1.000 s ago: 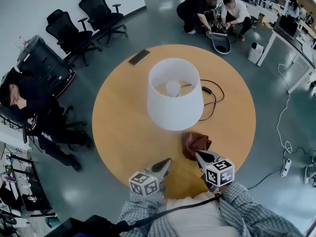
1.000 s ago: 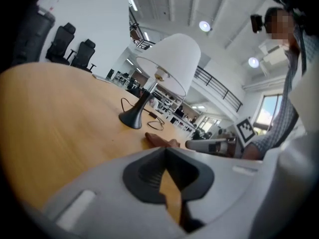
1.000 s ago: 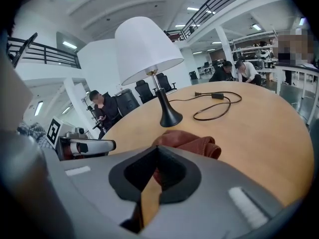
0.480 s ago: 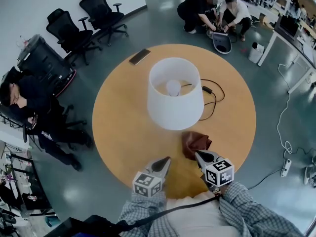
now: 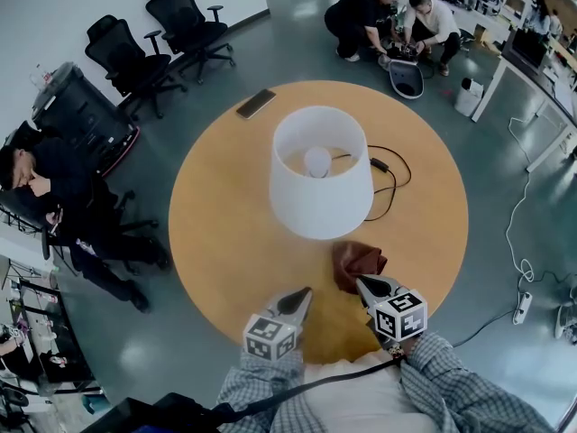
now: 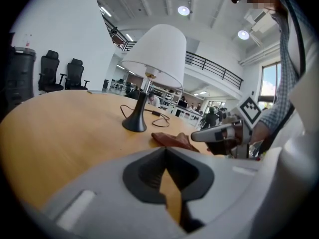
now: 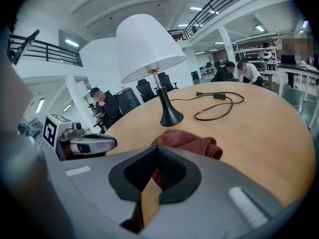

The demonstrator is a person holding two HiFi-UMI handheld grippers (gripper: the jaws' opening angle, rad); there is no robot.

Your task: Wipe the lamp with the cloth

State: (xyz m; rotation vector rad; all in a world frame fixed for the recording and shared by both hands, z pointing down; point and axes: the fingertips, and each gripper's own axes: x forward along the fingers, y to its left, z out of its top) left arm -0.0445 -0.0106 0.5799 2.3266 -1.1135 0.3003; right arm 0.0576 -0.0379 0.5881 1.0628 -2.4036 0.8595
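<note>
A table lamp with a white shade [image 5: 320,171] stands in the middle of the round wooden table [image 5: 221,233]. Its black base [image 6: 134,124] shows in the left gripper view. A crumpled brown cloth [image 5: 356,262] lies on the table just in front of the lamp, nearer me. My right gripper [image 5: 361,282] is shut and empty, its tip right behind the cloth [image 7: 192,141]. Also shut and empty, my left gripper [image 5: 305,294] hovers over the table's near edge, left of the cloth [image 6: 174,139]. Neither gripper touches the lamp.
A black power cord [image 5: 388,177] with an inline switch curls on the table right of the lamp. A phone [image 5: 255,104] lies at the far left edge. Office chairs [image 5: 185,25], a seated person [image 5: 54,188] and two crouching people [image 5: 388,21] surround the table.
My left gripper has rolled a little about its own axis, so its marker cube has shifted slightly. The right gripper, cloth and lamp have not moved.
</note>
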